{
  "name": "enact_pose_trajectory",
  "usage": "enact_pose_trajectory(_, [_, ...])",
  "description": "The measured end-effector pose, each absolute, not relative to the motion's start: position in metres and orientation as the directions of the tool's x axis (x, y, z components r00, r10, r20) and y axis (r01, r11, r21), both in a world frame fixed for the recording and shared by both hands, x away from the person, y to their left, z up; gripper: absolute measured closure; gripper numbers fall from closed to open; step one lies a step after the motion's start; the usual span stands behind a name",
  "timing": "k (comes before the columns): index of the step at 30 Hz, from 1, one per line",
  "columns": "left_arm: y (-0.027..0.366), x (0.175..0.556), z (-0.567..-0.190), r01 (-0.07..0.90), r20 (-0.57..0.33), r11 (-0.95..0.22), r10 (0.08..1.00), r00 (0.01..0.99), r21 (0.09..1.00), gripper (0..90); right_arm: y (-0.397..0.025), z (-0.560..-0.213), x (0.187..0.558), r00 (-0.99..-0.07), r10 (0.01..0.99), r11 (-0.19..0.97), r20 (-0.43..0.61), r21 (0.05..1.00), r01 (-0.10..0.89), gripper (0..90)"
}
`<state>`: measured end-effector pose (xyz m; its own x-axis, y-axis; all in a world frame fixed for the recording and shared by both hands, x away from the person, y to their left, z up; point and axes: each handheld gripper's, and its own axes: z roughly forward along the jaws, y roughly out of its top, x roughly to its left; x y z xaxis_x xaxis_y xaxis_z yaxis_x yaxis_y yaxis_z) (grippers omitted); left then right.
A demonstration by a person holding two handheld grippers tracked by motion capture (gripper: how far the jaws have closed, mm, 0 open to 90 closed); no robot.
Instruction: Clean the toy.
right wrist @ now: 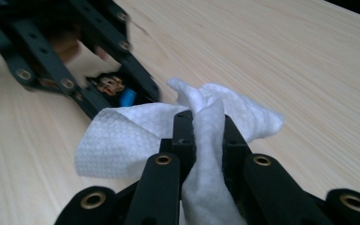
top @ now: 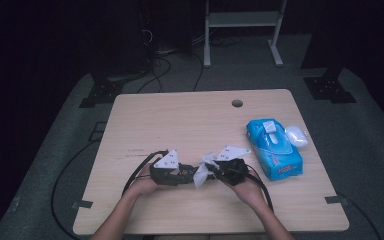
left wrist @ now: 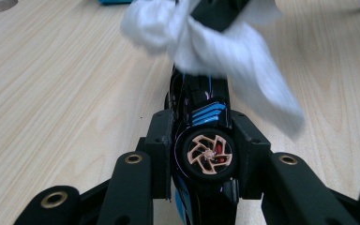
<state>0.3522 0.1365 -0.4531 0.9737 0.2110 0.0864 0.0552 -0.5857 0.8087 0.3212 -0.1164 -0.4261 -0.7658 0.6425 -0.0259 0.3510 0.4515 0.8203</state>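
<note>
Jaws: left gripper clamped on toy car, wheel-side up between its pads; right gripper pinching wet wipe, draped just ahead over the car's far end. Wiping step underway, I'd say. Next: drag wipe along body, car held steady. Wipes pack beyond, on tabletop.

The toy car is glossy black with bright blue stripes and a copper-orange spoked wheel; the wipe is white with a fine dimpled weave; both tools are matt black with brass-coloured rivets; the wipe packet is blue; the surface is pale wood grain
</note>
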Motion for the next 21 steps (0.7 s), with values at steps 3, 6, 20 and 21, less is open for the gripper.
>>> enact_pose_trajectory(3, [0.135, 0.353, -0.454, 0.06, 0.081, -0.579, 0.215, 0.973, 0.813, 64.5, -0.126, -0.426, 0.321, -0.748, 0.663, 0.439, -0.014, 0.817, 0.374, 80.4])
enact_pose_trajectory(6, [0.135, 0.353, -0.454, 0.06, 0.081, -0.579, 0.216, 0.973, 0.813, 64.4, -0.12, -0.425, 0.32, -0.762, 0.647, 0.448, -0.02, 0.819, 0.359, 80.4])
enact_pose_trajectory(20, [0.136, 0.355, -0.454, 0.061, 0.077, -0.578, 0.212, 0.974, 0.814, 64.5, -0.128, -0.424, 0.322, -0.743, 0.667, 0.471, -0.055, 0.804, 0.364, 80.3])
enact_pose_trajectory(21, [0.136, 0.355, -0.454, 0.062, 0.077, -0.578, 0.212, 0.974, 0.814, 64.6, -0.127, -0.423, 0.322, -0.745, 0.665, 0.473, -0.053, 0.802, 0.364, 80.3])
